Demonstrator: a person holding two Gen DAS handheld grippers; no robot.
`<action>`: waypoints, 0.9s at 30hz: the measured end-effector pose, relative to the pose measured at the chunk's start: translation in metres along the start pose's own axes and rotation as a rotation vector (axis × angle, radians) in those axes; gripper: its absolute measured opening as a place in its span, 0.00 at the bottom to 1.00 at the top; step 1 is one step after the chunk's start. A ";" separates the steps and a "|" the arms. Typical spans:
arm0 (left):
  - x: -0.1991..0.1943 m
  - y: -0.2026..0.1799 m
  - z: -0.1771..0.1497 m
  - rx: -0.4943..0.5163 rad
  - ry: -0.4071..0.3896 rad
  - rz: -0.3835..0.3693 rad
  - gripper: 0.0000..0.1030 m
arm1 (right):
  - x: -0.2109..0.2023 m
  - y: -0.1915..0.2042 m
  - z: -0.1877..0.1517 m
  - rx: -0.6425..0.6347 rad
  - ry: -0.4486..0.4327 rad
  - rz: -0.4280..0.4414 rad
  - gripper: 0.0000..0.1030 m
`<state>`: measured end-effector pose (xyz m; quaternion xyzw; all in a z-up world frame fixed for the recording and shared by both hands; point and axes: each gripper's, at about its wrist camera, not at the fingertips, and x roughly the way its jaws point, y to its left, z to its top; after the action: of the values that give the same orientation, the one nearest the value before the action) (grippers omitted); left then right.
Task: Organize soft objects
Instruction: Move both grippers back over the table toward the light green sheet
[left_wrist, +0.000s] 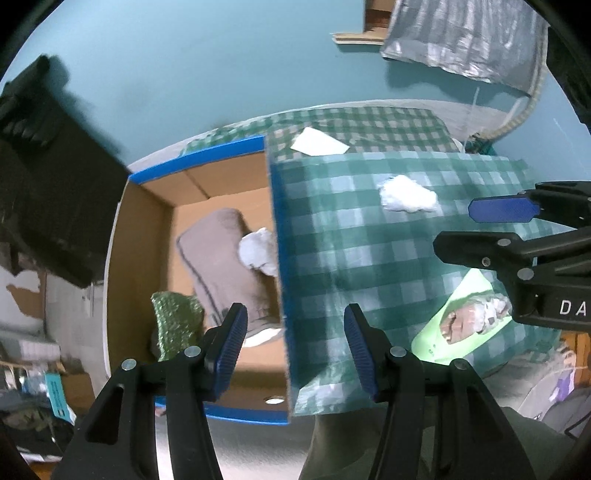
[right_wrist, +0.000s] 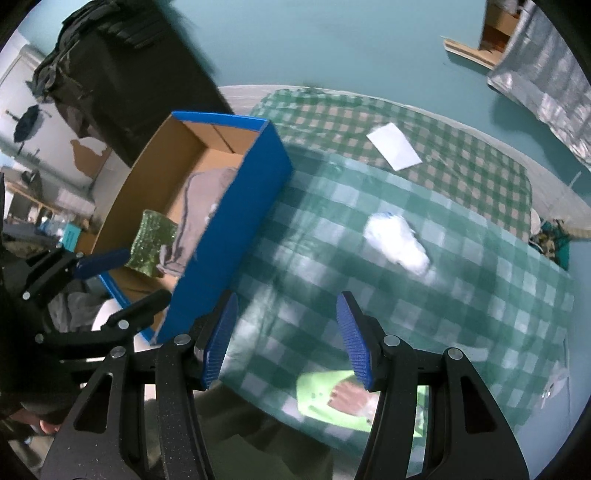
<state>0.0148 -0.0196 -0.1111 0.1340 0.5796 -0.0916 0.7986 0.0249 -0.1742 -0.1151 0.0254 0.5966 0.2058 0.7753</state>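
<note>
A blue-sided cardboard box (left_wrist: 275, 221) (right_wrist: 236, 221) sits at the left end of a green checked cloth. Inside lie a grey folded cloth (left_wrist: 221, 258) (right_wrist: 201, 206), a green knitted piece (left_wrist: 175, 321) (right_wrist: 151, 240) and a white wad (left_wrist: 258, 251). Another white fluffy wad (left_wrist: 406, 194) (right_wrist: 397, 240) lies on the cloth. A light green packet (left_wrist: 458, 321) (right_wrist: 332, 398) lies near the front edge. My left gripper (left_wrist: 293, 350) is open and empty above the box's right wall. My right gripper (right_wrist: 284, 339) is open and empty over the cloth, near the packet.
The checked cloth (left_wrist: 351, 240) (right_wrist: 424, 314) covers the table. A white paper sheet (left_wrist: 319, 142) (right_wrist: 393, 146) lies at the back. A silver foil bag (left_wrist: 465, 40) (right_wrist: 546, 74) hangs on the teal wall. A black bag (left_wrist: 48, 177) stands left of the box.
</note>
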 end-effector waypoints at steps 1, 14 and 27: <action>0.000 -0.005 0.001 0.013 -0.001 -0.001 0.54 | -0.001 -0.003 -0.002 0.004 0.001 -0.003 0.55; 0.026 -0.054 -0.008 0.097 0.053 -0.027 0.54 | -0.002 -0.057 -0.053 0.066 0.049 -0.046 0.55; 0.059 -0.082 -0.029 0.130 0.104 -0.036 0.54 | 0.032 -0.079 -0.098 -0.003 0.133 -0.035 0.55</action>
<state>-0.0179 -0.0879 -0.1847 0.1797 0.6153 -0.1362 0.7553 -0.0377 -0.2555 -0.1950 0.0000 0.6467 0.1942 0.7376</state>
